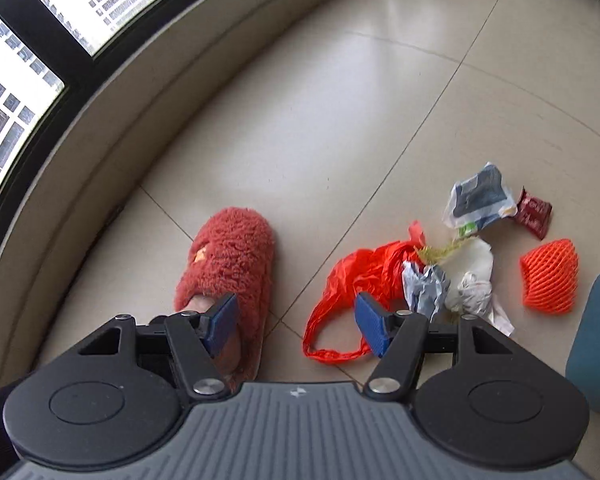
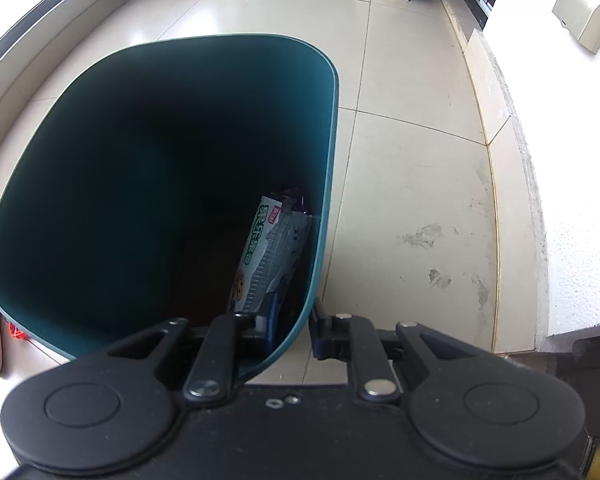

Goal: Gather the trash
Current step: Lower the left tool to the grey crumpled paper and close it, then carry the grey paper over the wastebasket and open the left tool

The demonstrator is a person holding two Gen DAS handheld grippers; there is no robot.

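Left tongs (image 1: pixel 296 322) open, empty, above floor between slipper (image 1: pixel 228 268) and trash. Nearest: orange bag (image 1: pixel 356 276), crumpled paper (image 1: pixel 448 284); beyond: orange net (image 1: pixel 550 276), wrappers (image 1: pixel 484 196). Right tongs (image 2: pixel 294 330) clamped on bin (image 2: pixel 324 184) rim; box (image 2: pixel 266 252) inside bin.

Crumpled trash heap (image 1: pixel 452 272) on floor tiles

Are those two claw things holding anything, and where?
The right gripper clamps the teal bin by its near rim. The left gripper is open, holding nothing.
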